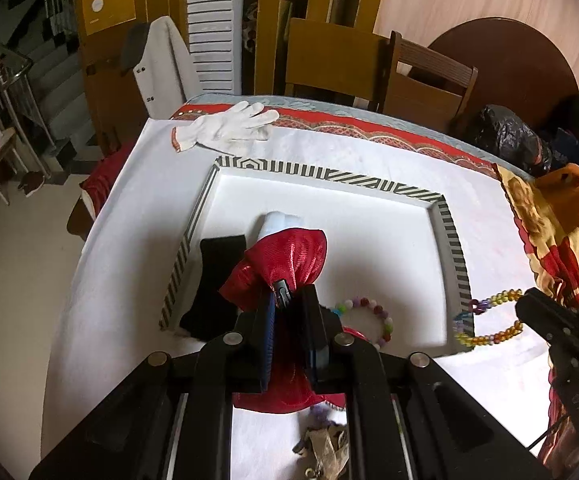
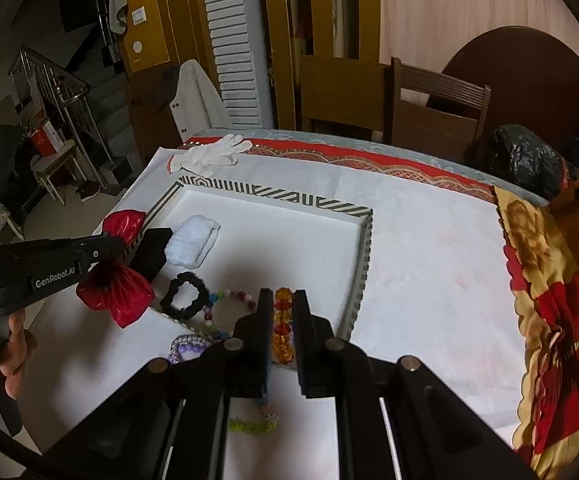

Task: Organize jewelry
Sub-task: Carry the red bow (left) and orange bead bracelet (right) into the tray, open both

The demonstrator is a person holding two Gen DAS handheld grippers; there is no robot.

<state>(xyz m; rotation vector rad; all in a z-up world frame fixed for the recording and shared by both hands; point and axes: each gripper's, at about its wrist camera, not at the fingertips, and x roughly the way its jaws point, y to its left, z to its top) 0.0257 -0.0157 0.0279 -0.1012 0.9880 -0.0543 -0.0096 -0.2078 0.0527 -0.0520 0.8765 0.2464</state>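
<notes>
My left gripper (image 1: 289, 300) is shut on the neck of a red satin pouch (image 1: 285, 258) and holds it over the near left part of a white tray with a striped rim (image 1: 455, 248). The right wrist view shows the pouch (image 2: 115, 288) pinched in that gripper (image 2: 119, 246). My right gripper (image 2: 282, 300) is shut on an amber bead bracelet (image 2: 281, 328) at the tray's near edge; it also shows in the left wrist view (image 1: 489, 318). In the tray lie a black bead bracelet (image 2: 187, 294), a multicoloured bead bracelet (image 1: 369, 320), a black pouch (image 1: 217, 280) and a folded white cloth (image 2: 193, 244).
A white glove (image 1: 229, 126) lies at the table's far left. A purple bracelet (image 2: 187, 346) and a green one (image 2: 251, 424) lie in front of the tray. A patterned orange blanket (image 2: 561, 280) covers the right edge. Chairs (image 2: 437, 104) and black bags (image 1: 505, 136) stand behind.
</notes>
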